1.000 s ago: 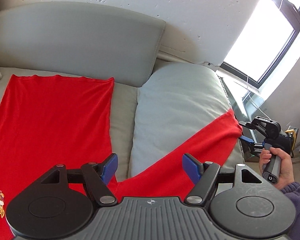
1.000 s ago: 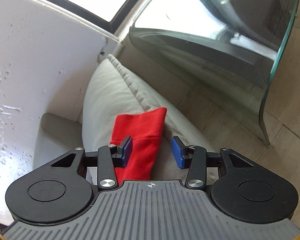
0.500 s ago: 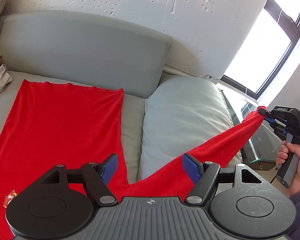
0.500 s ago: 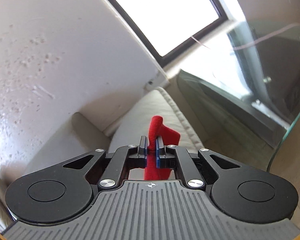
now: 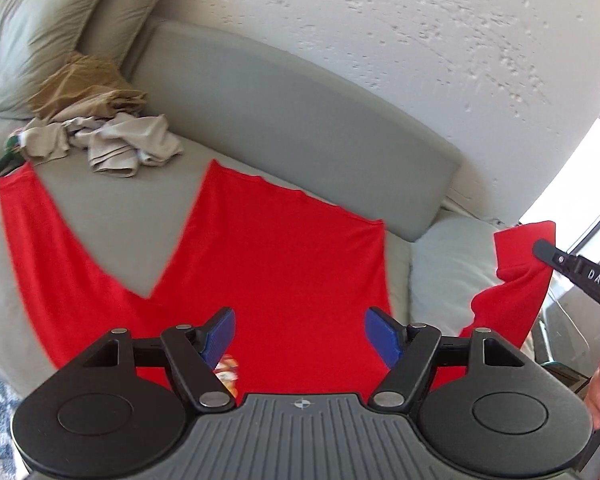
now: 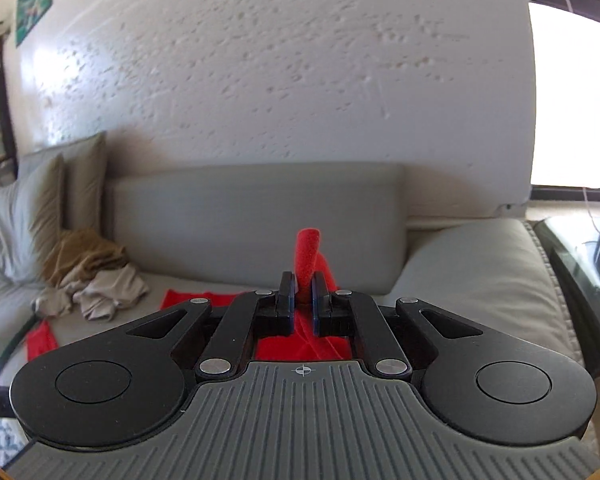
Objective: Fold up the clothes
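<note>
While the red shirt (image 5: 284,264) lies spread on the grey sofa (image 5: 284,120), the right gripper (image 6: 302,300) pinches one lifted sleeve end — jaws closed tight; the left gripper (image 5: 300,334) hangs wide open, empty, above the cloth.

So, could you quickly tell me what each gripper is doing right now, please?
Left gripper: open, holding nothing, above the red garment.
Right gripper: closed on a lifted sleeve end of the red garment.

Sofa seat (image 5: 132,208) bare between red garment (image 5: 284,248) legs. Crumpled clothes pile (image 5: 112,140) blocks far-left corner; backrest (image 5: 300,120) walls rear; armrest cushion (image 5: 448,276) bounds right; glass table (image 6: 580,256) beyond.
</note>
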The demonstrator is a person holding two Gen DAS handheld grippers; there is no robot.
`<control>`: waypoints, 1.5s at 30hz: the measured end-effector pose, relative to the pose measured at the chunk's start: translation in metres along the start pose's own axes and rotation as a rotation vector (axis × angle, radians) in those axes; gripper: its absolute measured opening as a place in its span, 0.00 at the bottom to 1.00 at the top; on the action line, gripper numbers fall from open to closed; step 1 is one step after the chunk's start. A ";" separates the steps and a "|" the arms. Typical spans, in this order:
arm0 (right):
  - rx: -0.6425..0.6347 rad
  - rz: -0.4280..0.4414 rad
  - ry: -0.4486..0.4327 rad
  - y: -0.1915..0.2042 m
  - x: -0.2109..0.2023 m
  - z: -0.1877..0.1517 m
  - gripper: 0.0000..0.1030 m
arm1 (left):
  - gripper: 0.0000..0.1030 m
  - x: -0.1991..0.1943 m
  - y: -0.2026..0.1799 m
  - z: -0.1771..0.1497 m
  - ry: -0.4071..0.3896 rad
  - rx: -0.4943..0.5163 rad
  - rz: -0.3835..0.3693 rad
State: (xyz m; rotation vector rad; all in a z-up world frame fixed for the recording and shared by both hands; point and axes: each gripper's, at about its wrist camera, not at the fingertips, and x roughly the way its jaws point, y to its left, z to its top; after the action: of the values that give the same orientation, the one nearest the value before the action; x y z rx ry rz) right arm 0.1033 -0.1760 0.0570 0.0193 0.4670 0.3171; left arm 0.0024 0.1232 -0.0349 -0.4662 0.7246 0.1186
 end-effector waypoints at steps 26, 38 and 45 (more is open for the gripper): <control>0.145 0.223 0.409 0.062 -0.013 -0.127 0.53 | 0.42 0.089 0.095 -0.054 0.261 -0.148 0.014; 0.431 0.131 0.413 -0.020 -0.029 -0.155 0.53 | 0.25 0.142 0.064 -0.052 0.345 0.013 0.043; 0.456 0.094 0.410 -0.031 -0.028 -0.161 0.53 | 0.03 0.098 0.042 -0.045 0.134 0.185 0.060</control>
State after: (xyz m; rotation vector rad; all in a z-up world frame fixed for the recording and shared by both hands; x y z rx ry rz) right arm 0.0170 -0.2229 -0.0775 0.4275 0.9404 0.3019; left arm 0.0371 0.1348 -0.1450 -0.2777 0.8726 0.0760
